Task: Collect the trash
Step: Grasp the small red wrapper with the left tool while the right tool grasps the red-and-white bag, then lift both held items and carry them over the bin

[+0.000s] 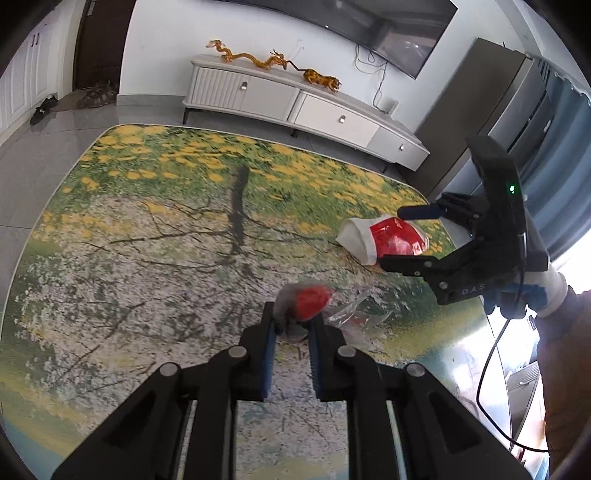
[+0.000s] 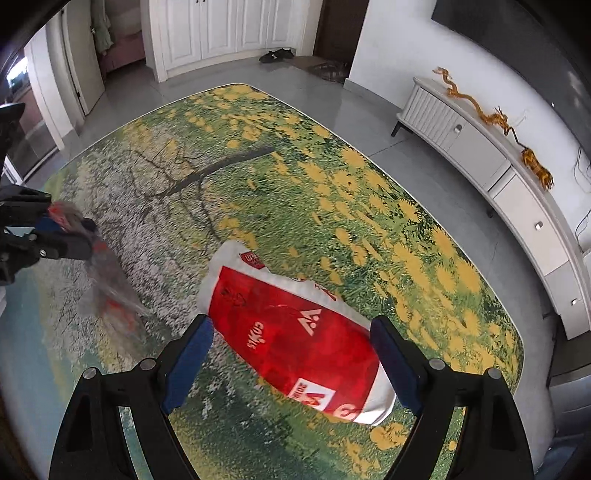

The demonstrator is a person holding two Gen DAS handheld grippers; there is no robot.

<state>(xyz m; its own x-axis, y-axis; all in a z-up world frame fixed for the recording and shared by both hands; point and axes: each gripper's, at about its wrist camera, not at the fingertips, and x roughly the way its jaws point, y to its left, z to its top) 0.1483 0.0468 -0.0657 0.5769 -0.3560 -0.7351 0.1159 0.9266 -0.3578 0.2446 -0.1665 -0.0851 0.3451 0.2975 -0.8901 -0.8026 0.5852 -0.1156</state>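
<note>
On the table (image 1: pixel 147 221), whose top carries a print of flowers and a tree, lies a crumpled red-and-white plastic bag (image 1: pixel 391 236) near the right edge. My right gripper (image 1: pixel 393 238) is open, one finger on each side of that bag (image 2: pixel 280 332), and its blue pads do not press on it. My left gripper (image 1: pixel 291 314) is shut on a clear crinkled wrapper with red print (image 1: pixel 310 301). In the right wrist view the wrapper (image 2: pixel 107 295) hangs from the left gripper (image 2: pixel 70 232) down to the tabletop.
A gloved hand and brown sleeve (image 1: pixel 554 291) hold the right gripper. Beyond the table stand a long white cabinet (image 1: pixel 280 96) bearing golden dragon ornaments (image 1: pixel 258 59), a wall television (image 1: pixel 369 26) and a tall grey appliance (image 1: pixel 491 107). Shoes (image 1: pixel 44 107) lie by the door.
</note>
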